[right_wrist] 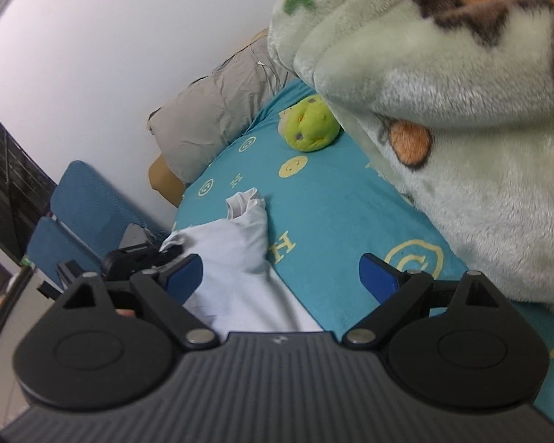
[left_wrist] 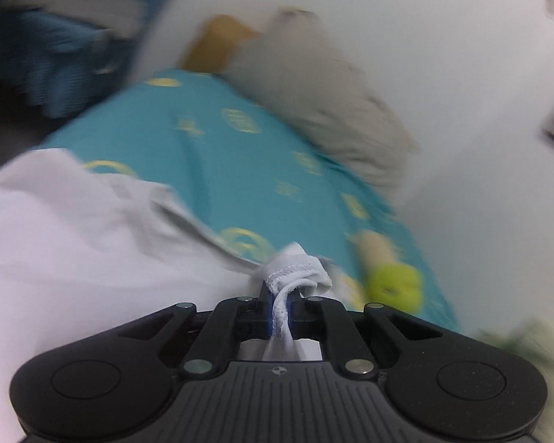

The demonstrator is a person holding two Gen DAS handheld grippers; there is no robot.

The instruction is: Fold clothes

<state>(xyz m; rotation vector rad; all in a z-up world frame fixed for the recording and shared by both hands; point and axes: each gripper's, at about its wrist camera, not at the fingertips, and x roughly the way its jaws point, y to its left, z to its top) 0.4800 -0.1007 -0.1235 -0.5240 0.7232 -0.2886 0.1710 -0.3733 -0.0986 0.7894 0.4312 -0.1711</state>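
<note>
I am holding the white shirt with my left gripper. Its jaws are pinched tight on a bunched-up hem of the cloth. The rest of the shirt is lying spread on the teal bed sheet, off to the left side of the bed.

My right gripper is hanging over the shirt with its jaws wide apart, holding nothing. One blue pad is sitting over the cloth and the other is over the bare sheet.

Here is what I think could go wrong. The left jaws are only biting a small twisted bit of hem, so a hard tug may make it slip out. The left view is blurry, so I am likely moving fast, and that could drag the shirt into a lump. The right jaws might grab the sheet along with the shirt. The fluffy green blanket is hanging close on the right and could get caught. The green plush toy is lying near the pillow, in the way of a far fold.
</note>
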